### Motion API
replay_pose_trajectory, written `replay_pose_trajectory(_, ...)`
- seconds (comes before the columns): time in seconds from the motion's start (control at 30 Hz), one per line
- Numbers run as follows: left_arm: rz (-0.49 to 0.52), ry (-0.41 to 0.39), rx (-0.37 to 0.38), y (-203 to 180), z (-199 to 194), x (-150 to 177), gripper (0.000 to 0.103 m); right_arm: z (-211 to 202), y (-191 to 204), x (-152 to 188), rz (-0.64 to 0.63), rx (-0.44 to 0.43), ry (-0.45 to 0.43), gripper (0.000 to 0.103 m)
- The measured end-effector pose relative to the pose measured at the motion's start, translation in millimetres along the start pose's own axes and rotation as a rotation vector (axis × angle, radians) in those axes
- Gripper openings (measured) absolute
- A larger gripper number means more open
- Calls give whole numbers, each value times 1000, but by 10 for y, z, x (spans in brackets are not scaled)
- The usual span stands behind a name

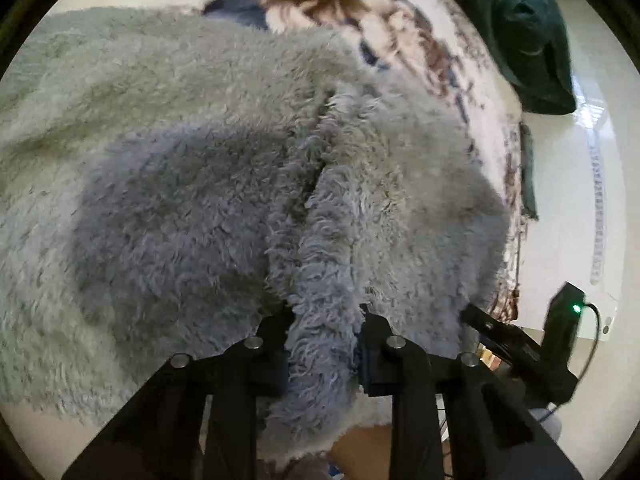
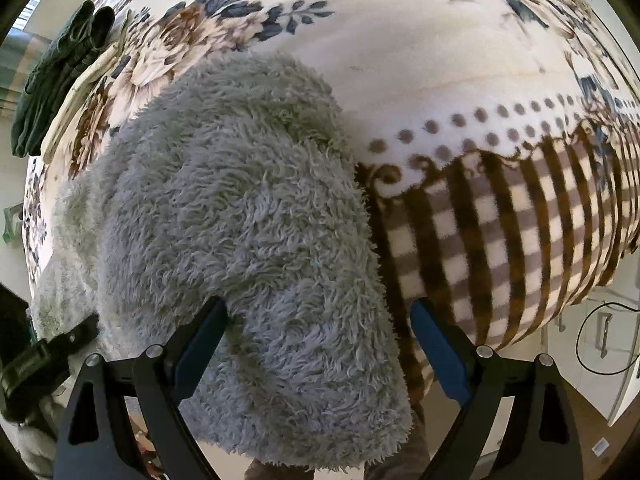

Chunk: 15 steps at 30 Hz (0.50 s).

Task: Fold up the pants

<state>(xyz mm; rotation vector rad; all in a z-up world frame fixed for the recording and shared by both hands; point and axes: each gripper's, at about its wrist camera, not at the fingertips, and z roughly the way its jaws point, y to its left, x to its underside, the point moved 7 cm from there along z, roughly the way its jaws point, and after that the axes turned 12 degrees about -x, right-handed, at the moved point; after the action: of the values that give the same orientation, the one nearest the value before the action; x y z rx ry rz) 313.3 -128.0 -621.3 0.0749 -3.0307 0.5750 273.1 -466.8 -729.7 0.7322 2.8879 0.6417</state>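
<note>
- Left gripper (image 1: 322, 344): clenched on a bunched ridge of the grey fleece pants (image 1: 224, 184), fabric running straight ahead from it.
- Right gripper (image 2: 318, 332): fingers spread, pants edge between them, ungripped.
- Pants lie on the floral blanket (image 2: 420, 60), long axis running away from both; judged: right must close first.

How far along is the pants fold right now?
Early to midway, as far as I can judge. Done: the fluffy grey pants lie on the floral blanket. In hand: the left hand-held gripper is shut on a bunched ridge of the fabric; the right hand-held gripper is open around another part of the pants. Left: no neat, flat fold shows yet, so folding over and smoothing remain.
</note>
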Motion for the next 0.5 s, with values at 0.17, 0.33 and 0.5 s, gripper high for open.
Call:
replay_pose_trajectory(0.17, -59, -43, 41, 29, -254, 70, 12, 43, 49, -34, -3, 1, 15, 95)
replay_pose_trajectory(0.33, -130, -12, 60, 145, -275, 192, 12, 80, 167, -49, -58, 33, 34, 95)
replay_pose_trajectory(0.5, -209, 32, 21, 359, 28, 248, 13, 186, 253, -79, -86, 53, 58, 95)
